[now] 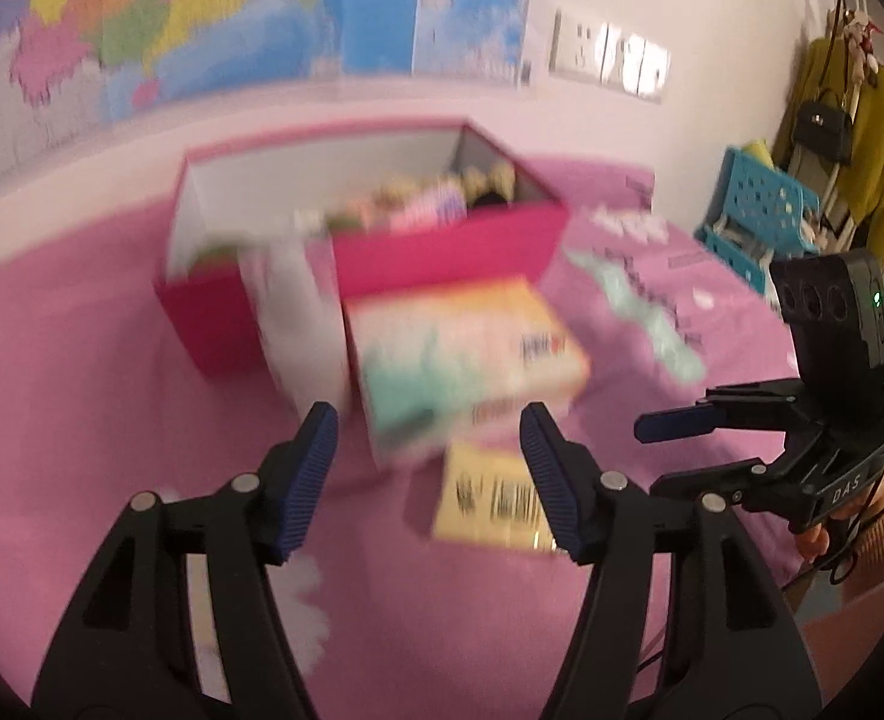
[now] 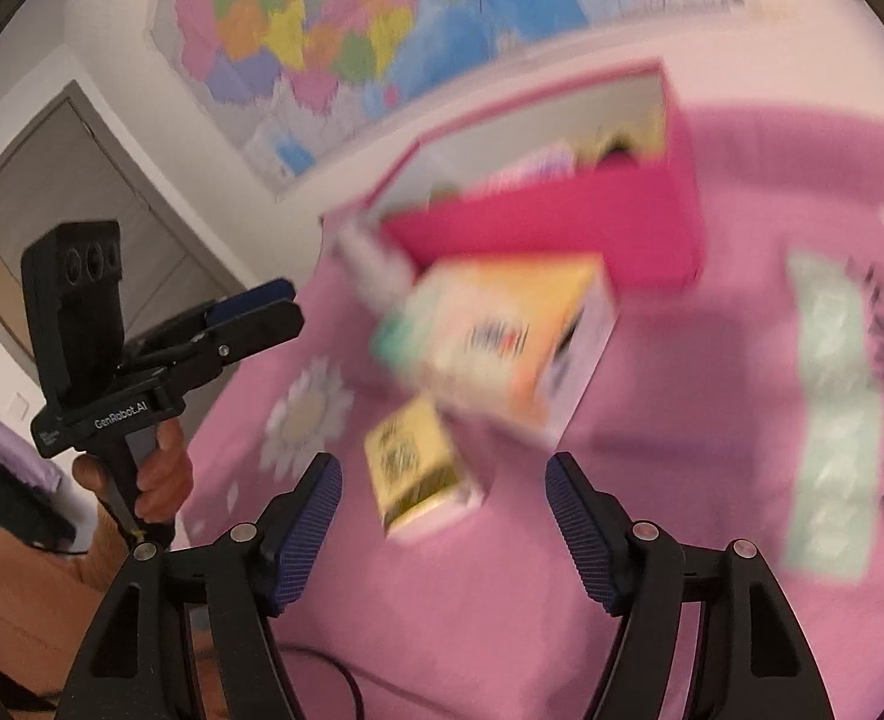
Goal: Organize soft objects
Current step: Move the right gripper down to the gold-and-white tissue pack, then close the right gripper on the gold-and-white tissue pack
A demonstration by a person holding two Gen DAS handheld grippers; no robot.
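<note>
A magenta box (image 1: pixel 442 252) (image 2: pixel 562 228) with white inner walls stands on a pink bedspread (image 1: pixel 82 390) and holds several blurred soft items. A pastel pack (image 1: pixel 466 354) (image 2: pixel 502 336) lies in front of it, tilted. A small yellow pack (image 1: pixel 496 498) (image 2: pixel 412 468) lies nearer. Something white (image 1: pixel 298 312) (image 2: pixel 376 264) leans at the box's front left corner. My left gripper (image 1: pixel 427 420) (image 2: pixel 289 306) is open, just short of the two packs, with nothing between its pads. My right gripper (image 2: pixel 442 468) (image 1: pixel 652 456) is open too, its fingers either side of the yellow pack without touching it.
A coloured map (image 1: pixel 142 30) covers the wall behind the bed. A blue plastic crate (image 1: pixel 754 204) and a yellow garment (image 1: pixel 874 138) with a black handbag are at the right. A grey door (image 2: pixel 70 180) is at the left. A cable (image 2: pixel 346 678) lies near me.
</note>
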